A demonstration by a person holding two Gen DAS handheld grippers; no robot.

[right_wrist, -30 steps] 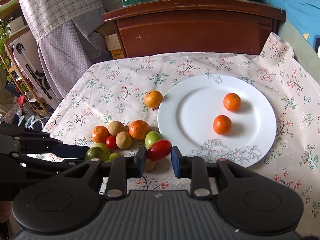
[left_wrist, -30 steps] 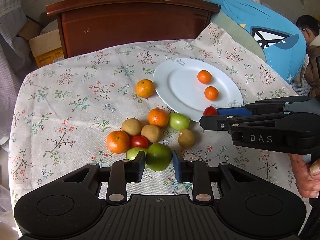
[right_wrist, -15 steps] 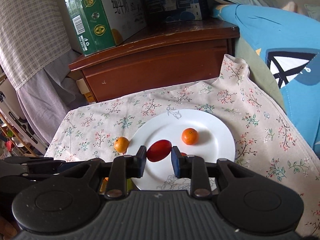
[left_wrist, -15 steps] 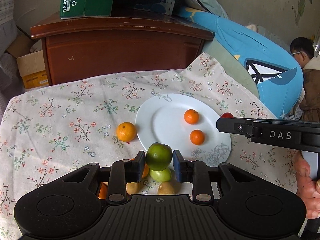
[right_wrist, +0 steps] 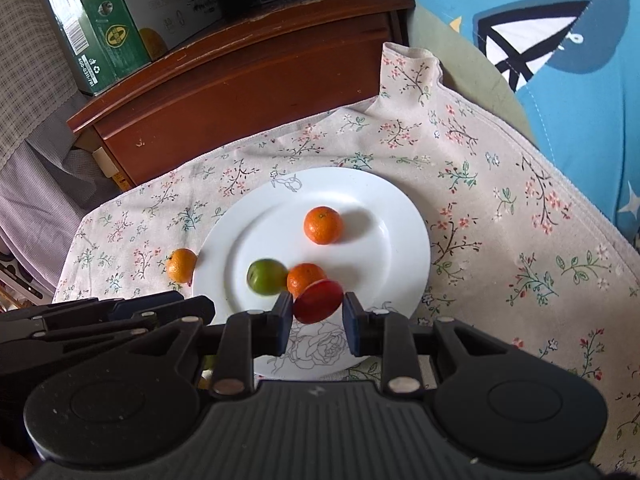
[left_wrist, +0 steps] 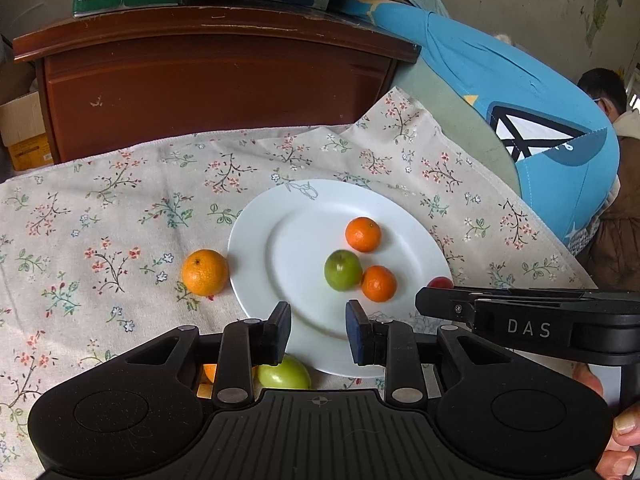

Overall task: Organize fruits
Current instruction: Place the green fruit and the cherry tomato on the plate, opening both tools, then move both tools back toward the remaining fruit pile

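Note:
A white plate (left_wrist: 296,216) on the floral cloth holds two small oranges (left_wrist: 363,234) (left_wrist: 379,283) and a dark green fruit (left_wrist: 342,270). My left gripper (left_wrist: 318,332) is open and empty over the plate's near rim. My right gripper (right_wrist: 314,320) holds a red tomato (right_wrist: 317,300) between its jaws above the plate (right_wrist: 384,216); the jaws look slightly spread. The green fruit (right_wrist: 266,277) and oranges (right_wrist: 323,225) also show in the right wrist view. The right gripper (left_wrist: 436,300) enters the left wrist view from the right.
One orange (left_wrist: 205,272) lies on the cloth left of the plate. A light green fruit (left_wrist: 284,376) and another orange (left_wrist: 208,372) lie under my left gripper. A wooden cabinet (left_wrist: 200,80) with boxes stands behind. A person sits at far right (left_wrist: 600,92).
My left gripper opened and the dark green fruit now lies on the plate beside the oranges. My right gripper has moved down over the plate's near part with the tomato.

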